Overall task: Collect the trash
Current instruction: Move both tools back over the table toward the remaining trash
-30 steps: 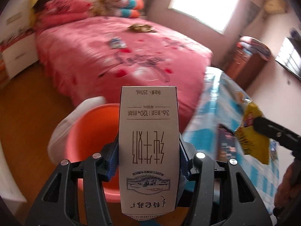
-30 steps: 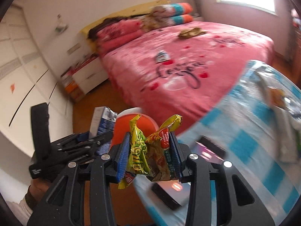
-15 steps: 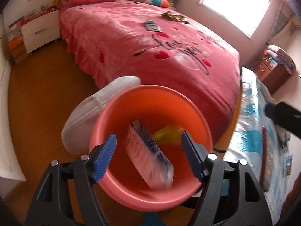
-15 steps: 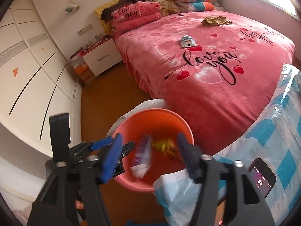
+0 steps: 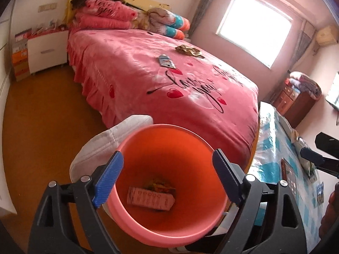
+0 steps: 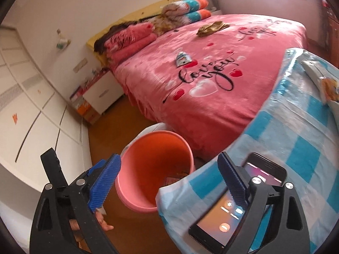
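An orange bucket (image 5: 148,148) stands on the floor by the bed's foot; it also shows in the right wrist view (image 6: 137,182). A milk carton (image 5: 150,199) and a yellow snack wrapper (image 5: 159,185) lie at its bottom. My left gripper (image 5: 167,177) is open and empty right above the bucket's mouth. My right gripper (image 6: 169,182) is open and empty, over the edge of the checked table (image 6: 300,148). On the pink bed (image 5: 148,80) lie a small blue-white packet (image 5: 166,61) and a crumpled gold wrapper (image 5: 188,49).
A phone (image 6: 237,203) lies on the table under my right gripper. A white cushion (image 5: 101,146) leans behind the bucket. A white nightstand (image 5: 46,50) stands by the bed's head. A wooden dresser (image 5: 296,103) is at the far right. More packets (image 6: 328,89) lie on the table.
Both grippers opened. The milk carton and the snack wrapper dropped into the bucket and now lie at its bottom. Both grippers have tilted up a little.
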`<state>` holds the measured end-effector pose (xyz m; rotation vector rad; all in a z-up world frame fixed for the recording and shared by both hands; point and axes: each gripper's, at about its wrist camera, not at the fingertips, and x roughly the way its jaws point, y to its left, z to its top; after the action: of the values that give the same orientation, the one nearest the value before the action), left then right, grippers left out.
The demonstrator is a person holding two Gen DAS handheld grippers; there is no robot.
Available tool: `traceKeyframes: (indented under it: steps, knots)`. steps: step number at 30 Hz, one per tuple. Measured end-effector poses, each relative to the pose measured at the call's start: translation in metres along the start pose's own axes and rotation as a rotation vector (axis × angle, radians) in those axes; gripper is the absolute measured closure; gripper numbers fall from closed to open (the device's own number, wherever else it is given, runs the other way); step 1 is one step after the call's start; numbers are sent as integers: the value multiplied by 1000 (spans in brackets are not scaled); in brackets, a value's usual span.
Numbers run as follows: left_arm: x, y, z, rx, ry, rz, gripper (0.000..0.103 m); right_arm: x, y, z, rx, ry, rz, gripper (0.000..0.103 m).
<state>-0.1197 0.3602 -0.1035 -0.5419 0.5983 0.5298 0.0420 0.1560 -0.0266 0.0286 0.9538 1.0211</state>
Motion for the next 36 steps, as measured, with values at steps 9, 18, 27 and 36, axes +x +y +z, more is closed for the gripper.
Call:
traceKeyframes:
  steps: [9, 18, 27, 36]
  knots:
    - [-11, -31, 11, 104, -5, 68, 16, -40, -22, -21, 4, -129, -54, 5]
    - [-19, -57, 8, 196, 32, 26, 16, -75, -63, -38, 155, -198, -19, 5]
    - [-26, -95, 8, 242, 111, -49, 16, -100, -89, -58, 201, -238, -2, 5]
    - [-25, -169, 16, 282, 167, -97, 16, -131, -124, -82, 232, -290, -89, 5]
